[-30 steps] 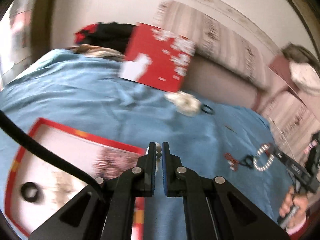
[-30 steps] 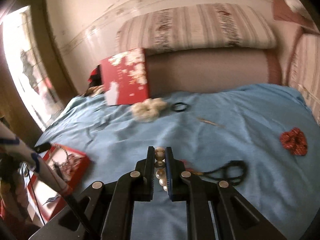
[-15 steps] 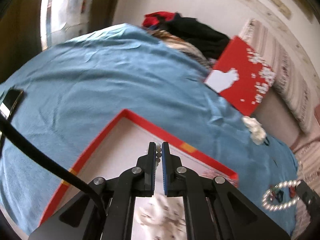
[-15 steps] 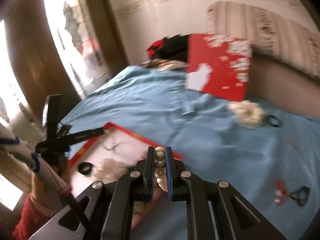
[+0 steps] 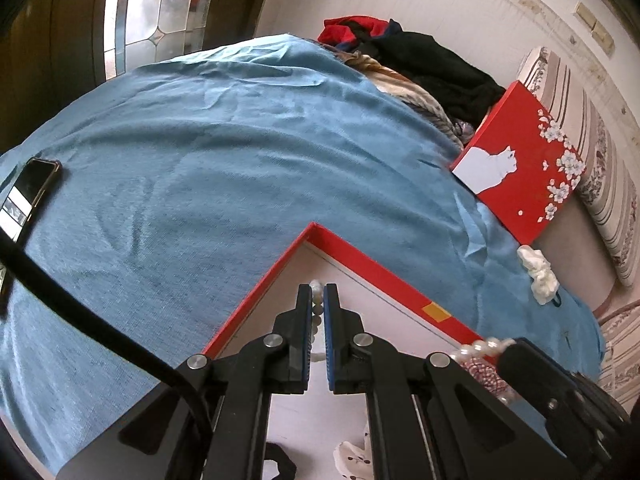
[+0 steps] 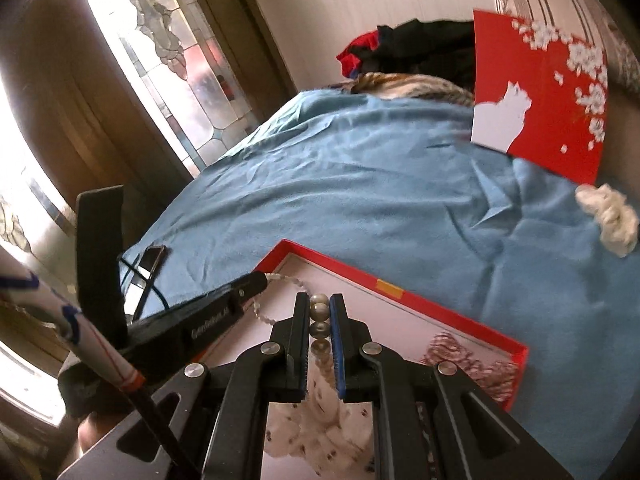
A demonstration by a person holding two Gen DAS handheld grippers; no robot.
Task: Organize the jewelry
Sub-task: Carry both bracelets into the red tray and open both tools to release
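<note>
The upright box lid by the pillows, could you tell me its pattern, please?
Red lid with a white cat and white blossoms, clearest in the left wrist view.

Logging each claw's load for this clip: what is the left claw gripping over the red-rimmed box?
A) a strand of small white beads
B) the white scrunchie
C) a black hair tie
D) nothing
A: in the left wrist view the left claw is shut on a strand of small white beads above the red-rimmed box; the white scrunchie lies apart on the blue bedspread.
</note>
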